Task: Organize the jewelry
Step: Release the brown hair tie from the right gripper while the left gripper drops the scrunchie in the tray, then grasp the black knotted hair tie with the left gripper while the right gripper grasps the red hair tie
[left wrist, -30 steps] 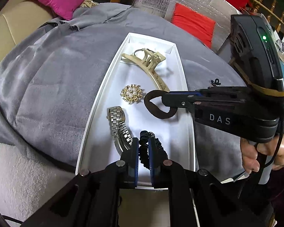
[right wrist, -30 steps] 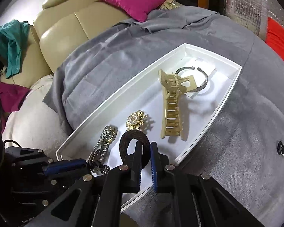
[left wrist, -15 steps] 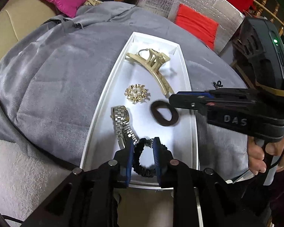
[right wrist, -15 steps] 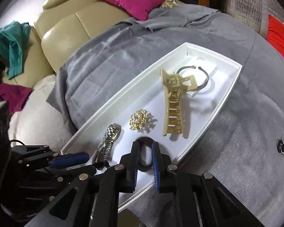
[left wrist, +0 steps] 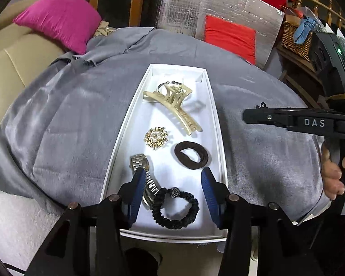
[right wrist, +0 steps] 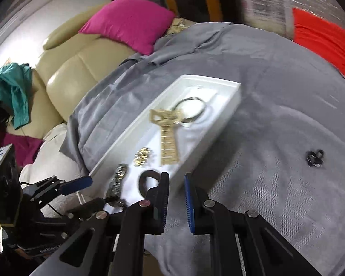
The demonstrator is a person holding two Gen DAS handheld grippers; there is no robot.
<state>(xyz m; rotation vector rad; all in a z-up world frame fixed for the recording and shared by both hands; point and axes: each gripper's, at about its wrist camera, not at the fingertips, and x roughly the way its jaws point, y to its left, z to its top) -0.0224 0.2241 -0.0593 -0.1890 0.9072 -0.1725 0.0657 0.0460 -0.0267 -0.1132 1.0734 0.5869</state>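
Where the black scrunchie [left wrist: 175, 208] lies in the tray [left wrist: 215, 124], the left tool [left wrist: 172, 184] has just spread — released.

A long white cardboard tray [left wrist: 135, 105] lies on a plain grey cloth [left wrist: 69, 119]. Inside it, at twelve o'clock, is a cream-gold plastic claw hair clip [left wrist: 172, 105]; below that, a gold brooch studded with white pearls [left wrist: 156, 137]; at three o'clock, a dark brown elastic hair band [left wrist: 192, 155]; at nine o'clock, a silver metal link watch [left wrist: 139, 163]; at six o'clock, a black ruffled scrunchie [left wrist: 175, 208]. The left claw [left wrist: 172, 191] is black with ribbed blue pads. A magenta cushion [left wrist: 57, 19] rests on a beige leather sofa [right wrist: 64, 69]; a red cushion [left wrist: 230, 36] leans against quilted silver foil [left wrist: 195, 9].
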